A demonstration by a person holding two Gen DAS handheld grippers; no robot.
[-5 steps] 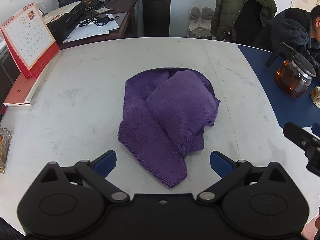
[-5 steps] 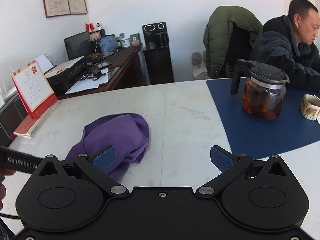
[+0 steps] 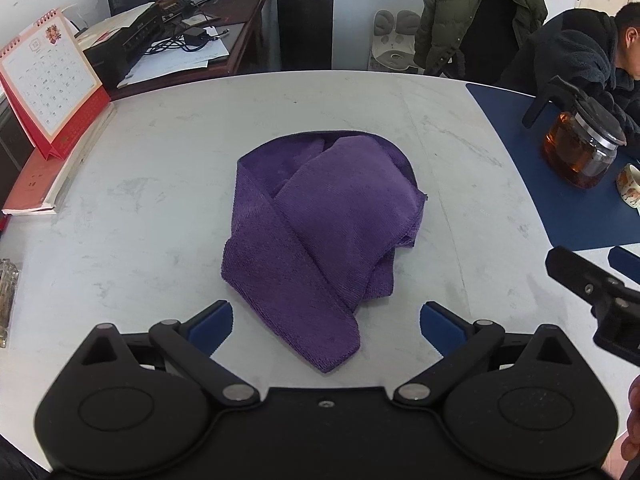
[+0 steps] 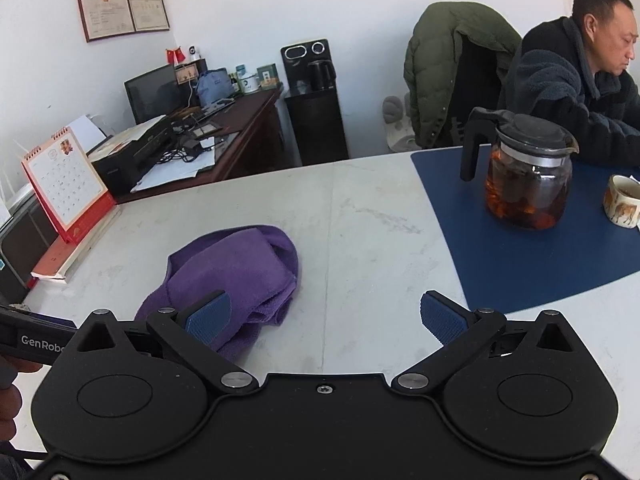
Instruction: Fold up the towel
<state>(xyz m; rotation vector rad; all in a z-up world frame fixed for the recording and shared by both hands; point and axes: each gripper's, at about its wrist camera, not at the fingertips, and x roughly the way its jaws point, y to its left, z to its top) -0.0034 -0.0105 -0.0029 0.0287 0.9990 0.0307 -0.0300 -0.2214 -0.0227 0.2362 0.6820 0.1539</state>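
A purple towel (image 3: 320,232) lies crumpled in a loose heap on the pale marble table (image 3: 140,184), one long flap running toward me. My left gripper (image 3: 326,322) hovers open just short of that near corner, blue pads wide apart on either side of it, holding nothing. In the right wrist view the towel (image 4: 236,272) sits low and left, and my right gripper (image 4: 326,316) is open to the right of it over bare table, its left pad overlapping the towel's near edge in view. The right gripper's body (image 3: 600,292) shows at the left view's right edge.
A glass teapot (image 4: 524,184) and a cup (image 4: 622,200) stand on a blue mat (image 4: 520,256) at the right, where a person in a dark fleece (image 4: 572,88) sits. A red desk calendar (image 3: 48,84) stands on a book at the table's left edge.
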